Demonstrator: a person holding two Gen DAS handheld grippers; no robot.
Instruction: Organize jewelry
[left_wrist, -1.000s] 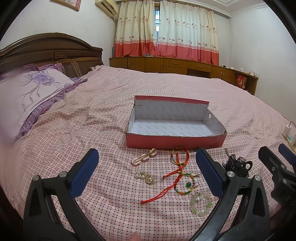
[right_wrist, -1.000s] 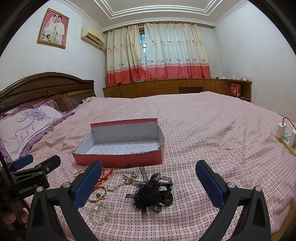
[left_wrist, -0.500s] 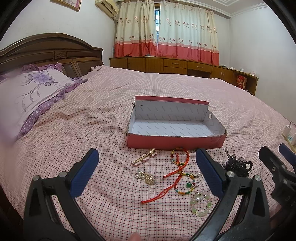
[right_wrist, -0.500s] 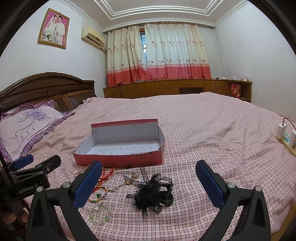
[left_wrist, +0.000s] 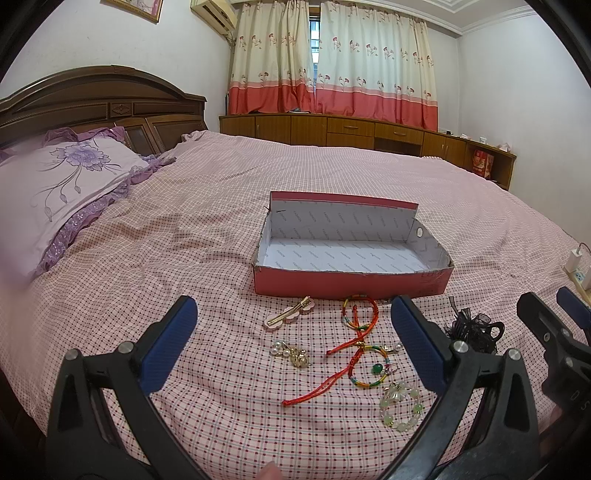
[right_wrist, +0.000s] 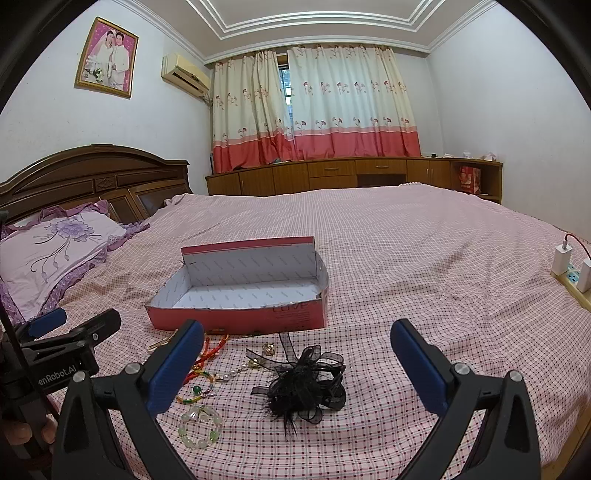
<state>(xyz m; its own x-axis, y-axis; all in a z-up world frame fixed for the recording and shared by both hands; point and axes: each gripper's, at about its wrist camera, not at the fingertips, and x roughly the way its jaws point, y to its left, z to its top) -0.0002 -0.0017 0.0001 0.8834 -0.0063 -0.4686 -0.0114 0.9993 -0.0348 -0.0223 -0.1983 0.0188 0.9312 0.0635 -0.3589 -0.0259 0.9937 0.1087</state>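
Holding both grippers above the pink checked bedspread (left_wrist: 207, 258), I count what lies ahead.
Left gripper (left_wrist: 293, 339): fingers spread wide, nothing between the pads; I see it also at the left edge of the right view (right_wrist: 70, 332).
Right gripper (right_wrist: 297, 354): fingers spread wide, gripping nothing.
Box: one open red cardboard box with white lining (left_wrist: 351, 251), beyond the fingertips of both grippers, empty as far as I see.
Hair clip: one gold clip on a pink flower base (left_wrist: 290, 316), between my left fingers, just before the box.
Bracelets: two multicoloured cord bangles with red tails (left_wrist: 360, 314), (left_wrist: 369, 371), nearer my left gripper's right finger; one pale green bead bracelet (left_wrist: 400, 406) closest to me.
Brooch: one gold and pearl cluster (left_wrist: 291, 354), midway between the left fingers.
Hairpiece: one black mesh and feather hair bow (right_wrist: 303, 384), centred between my right fingers.
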